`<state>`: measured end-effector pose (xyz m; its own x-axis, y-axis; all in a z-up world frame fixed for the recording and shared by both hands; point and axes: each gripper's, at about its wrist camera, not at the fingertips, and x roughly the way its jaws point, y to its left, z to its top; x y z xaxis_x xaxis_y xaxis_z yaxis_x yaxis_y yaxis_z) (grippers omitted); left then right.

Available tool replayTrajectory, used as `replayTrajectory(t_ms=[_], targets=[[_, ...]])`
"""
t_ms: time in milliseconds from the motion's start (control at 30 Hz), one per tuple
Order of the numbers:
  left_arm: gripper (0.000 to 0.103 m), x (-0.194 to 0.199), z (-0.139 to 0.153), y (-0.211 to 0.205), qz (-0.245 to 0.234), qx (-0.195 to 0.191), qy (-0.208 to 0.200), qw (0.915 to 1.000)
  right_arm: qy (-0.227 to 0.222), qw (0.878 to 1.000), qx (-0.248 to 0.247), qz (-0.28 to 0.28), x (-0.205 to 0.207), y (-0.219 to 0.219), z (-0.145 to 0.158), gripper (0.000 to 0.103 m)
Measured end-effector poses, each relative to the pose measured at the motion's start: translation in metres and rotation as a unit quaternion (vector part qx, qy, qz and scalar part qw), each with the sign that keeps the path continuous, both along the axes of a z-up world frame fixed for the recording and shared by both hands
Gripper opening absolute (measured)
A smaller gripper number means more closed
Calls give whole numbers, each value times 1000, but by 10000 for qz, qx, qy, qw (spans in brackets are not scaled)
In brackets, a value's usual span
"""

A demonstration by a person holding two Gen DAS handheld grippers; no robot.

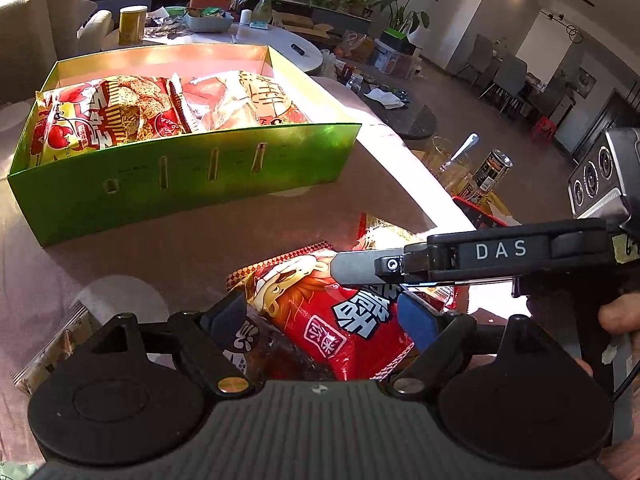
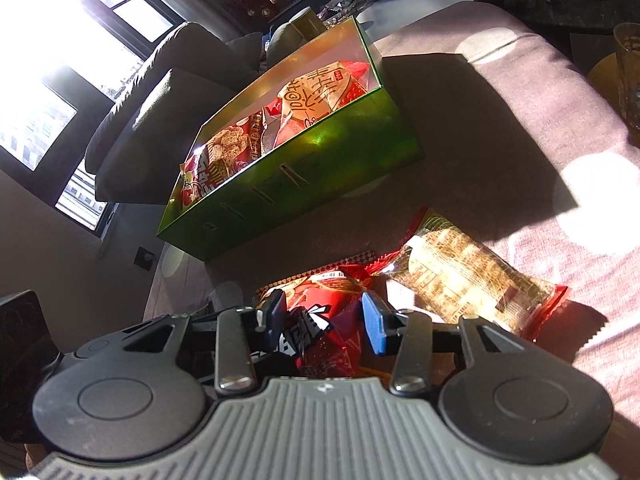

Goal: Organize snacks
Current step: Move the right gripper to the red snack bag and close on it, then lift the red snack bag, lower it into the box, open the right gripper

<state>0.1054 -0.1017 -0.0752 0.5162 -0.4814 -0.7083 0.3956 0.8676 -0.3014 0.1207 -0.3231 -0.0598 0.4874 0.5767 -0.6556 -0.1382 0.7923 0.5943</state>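
A green box (image 1: 192,176) (image 2: 320,168) on the pink-covered surface holds several red snack bags (image 1: 120,108). A red snack bag (image 1: 332,312) (image 2: 320,320) lies in front of it. My left gripper (image 1: 324,320) straddles this bag with its fingers wide apart. My right gripper (image 2: 320,316) has its blue pads (image 2: 374,324) pressed into the same bag, which crumples between them. In the left wrist view the right gripper (image 1: 360,268) reaches in from the right onto the bag.
A clear pack of crackers (image 2: 468,280) lies right of the red bag. Another pack (image 1: 52,352) lies at the left. A can (image 1: 490,170) and a glass (image 1: 452,160) stand beyond the right edge. A sofa (image 2: 152,112) is behind the box.
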Motion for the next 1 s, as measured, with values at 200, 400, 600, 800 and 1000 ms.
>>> replayTrajectory(t_ms=[200, 400, 600, 800, 1000], targets=[[88, -1, -1, -4, 8, 146, -63, 9999, -68, 10000, -49, 10, -2, 0, -1, 45], [85, -4, -1, -12, -237, 66, -105, 9996, -61, 9998, 2, 209, -2, 11, -1, 47], [84, -9, 7, -12, -218, 69, -321, 9992, -371, 9991, -115, 192, -6, 16, 11, 45], [84, -17, 23, -11, -192, 156, -759, 9968, -739, 9968, -196, 233, -10, 20, 26, 45], [84, -19, 35, -15, -252, 354, -1177, 9921, -943, 9952, -103, 225, -6, 22, 34, 45]])
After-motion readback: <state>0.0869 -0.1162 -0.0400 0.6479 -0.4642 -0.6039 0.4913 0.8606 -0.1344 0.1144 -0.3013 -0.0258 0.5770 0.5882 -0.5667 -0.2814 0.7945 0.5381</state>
